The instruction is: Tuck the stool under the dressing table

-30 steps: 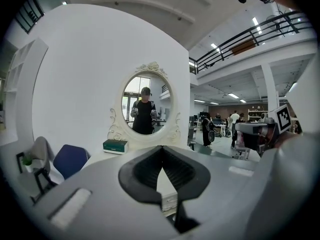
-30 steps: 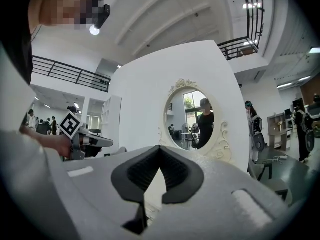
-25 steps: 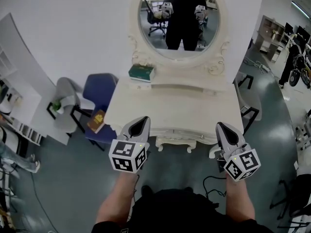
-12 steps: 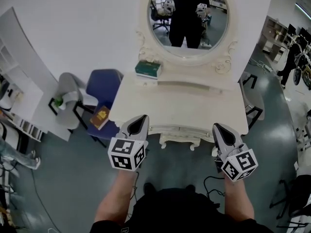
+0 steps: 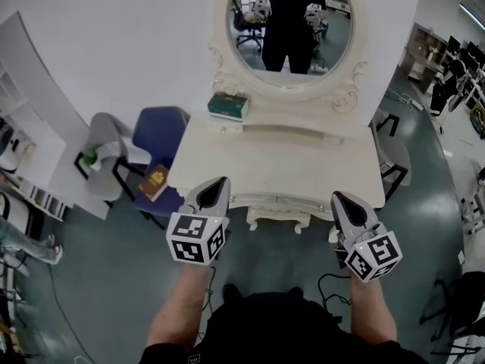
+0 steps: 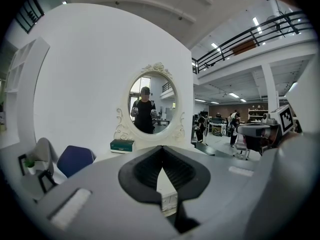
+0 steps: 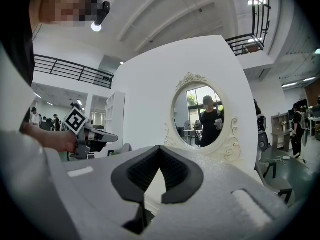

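The cream dressing table [image 5: 280, 165] with its oval mirror [image 5: 292, 25] stands straight ahead. Below its front edge only the carved front rim of the cream stool [image 5: 278, 219] shows; the rest is hidden under the table top. My left gripper [image 5: 218, 182] is shut and empty, its tip over the table's front left corner. My right gripper [image 5: 337, 197] is also shut and empty, at the front right corner. In the left gripper view the jaws [image 6: 161, 165] meet in front of the mirror [image 6: 152, 106]. The right gripper [image 7: 159, 165] likewise points at the mirror [image 7: 205, 116].
A green box [image 5: 229, 106] lies at the table's back left. A blue chair [image 5: 159, 139] carrying a brown book [image 5: 154, 182] and a grey chair [image 5: 106, 154] stand to the left. Another chair [image 5: 394, 154] stands at the right. A black cable [image 5: 330, 283] lies on the floor near my feet.
The view has shifted a little, so the table sits slightly higher and further right in the picture. Both grippers stay shut and empty at the table's front corners.
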Tool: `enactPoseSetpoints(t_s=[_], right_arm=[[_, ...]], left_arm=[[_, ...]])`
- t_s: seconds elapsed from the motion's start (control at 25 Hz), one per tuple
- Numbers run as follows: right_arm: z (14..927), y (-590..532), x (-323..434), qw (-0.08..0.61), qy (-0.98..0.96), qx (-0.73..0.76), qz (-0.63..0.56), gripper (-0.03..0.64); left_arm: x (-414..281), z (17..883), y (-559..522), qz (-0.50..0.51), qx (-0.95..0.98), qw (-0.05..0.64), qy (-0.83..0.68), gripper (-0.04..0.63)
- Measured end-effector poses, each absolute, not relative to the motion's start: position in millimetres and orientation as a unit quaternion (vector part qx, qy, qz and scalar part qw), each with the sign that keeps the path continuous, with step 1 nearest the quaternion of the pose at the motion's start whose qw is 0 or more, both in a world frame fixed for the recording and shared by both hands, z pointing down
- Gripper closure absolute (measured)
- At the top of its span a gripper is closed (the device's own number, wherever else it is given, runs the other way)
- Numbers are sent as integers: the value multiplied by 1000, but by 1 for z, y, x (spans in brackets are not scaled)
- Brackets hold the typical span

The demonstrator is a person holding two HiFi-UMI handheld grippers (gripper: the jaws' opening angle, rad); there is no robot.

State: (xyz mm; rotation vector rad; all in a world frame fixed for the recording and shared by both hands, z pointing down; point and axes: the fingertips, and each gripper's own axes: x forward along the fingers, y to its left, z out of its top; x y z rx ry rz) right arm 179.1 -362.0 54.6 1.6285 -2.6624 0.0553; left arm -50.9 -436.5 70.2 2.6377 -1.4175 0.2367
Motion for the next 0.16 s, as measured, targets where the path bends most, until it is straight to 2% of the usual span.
enactPoseSetpoints(t_s=[0.16], right_arm=[[53, -359, 181, 13, -854, 520, 18, 615]], left_arm=[[-46, 68, -433, 78, 876, 68, -470, 578]])
